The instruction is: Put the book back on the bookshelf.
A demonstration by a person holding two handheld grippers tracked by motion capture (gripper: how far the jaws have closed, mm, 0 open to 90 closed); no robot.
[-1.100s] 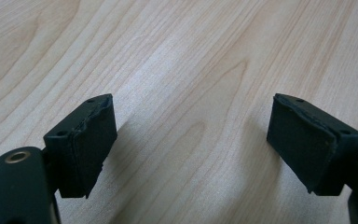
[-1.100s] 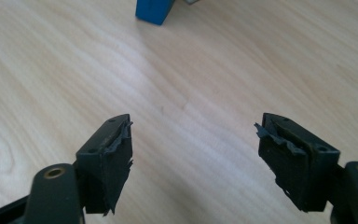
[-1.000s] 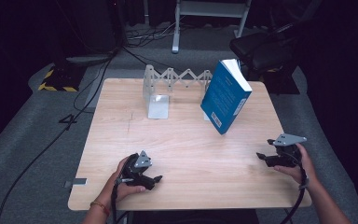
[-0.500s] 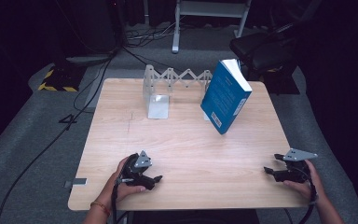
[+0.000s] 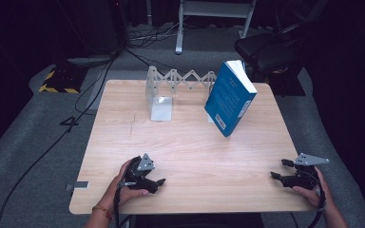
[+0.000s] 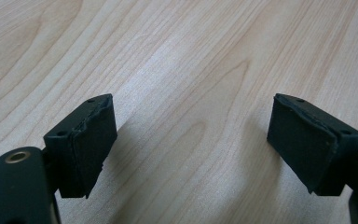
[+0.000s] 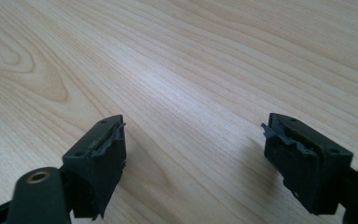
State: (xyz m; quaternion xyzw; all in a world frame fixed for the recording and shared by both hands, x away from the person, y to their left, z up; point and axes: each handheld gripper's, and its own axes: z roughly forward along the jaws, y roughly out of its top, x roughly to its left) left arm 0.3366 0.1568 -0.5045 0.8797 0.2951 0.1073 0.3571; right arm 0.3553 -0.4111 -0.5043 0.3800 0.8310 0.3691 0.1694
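A dark room surrounds a pale wooden surface (image 5: 190, 152) on grey carpet, with black cables trailing across the floor and a yellow-and-black striped block off to the far left. From the high view, a blue book (image 5: 228, 102) with a white block of pages stands tilted at the far right of the surface, leaning against a white zigzag folding rack (image 5: 178, 80); a flat white upright plate of that rack stands just left of the middle. The left hand-held gripper (image 5: 158, 182), black with a grey three-cornered plate on top, rests low near the front edge, well apart from the book. The right hand-held gripper (image 5: 281, 170) sits at the front right corner, also far from the book.

In the left gripper view, two black, matte rubber pads with frayed edges stand wide apart over smooth, light wood grain (image 6: 186, 70), with nothing between them.

In the right gripper view, its jaws have just been opening; the torn-edged black pads stand wide, with bare wavy grain (image 7: 196, 70) between them.
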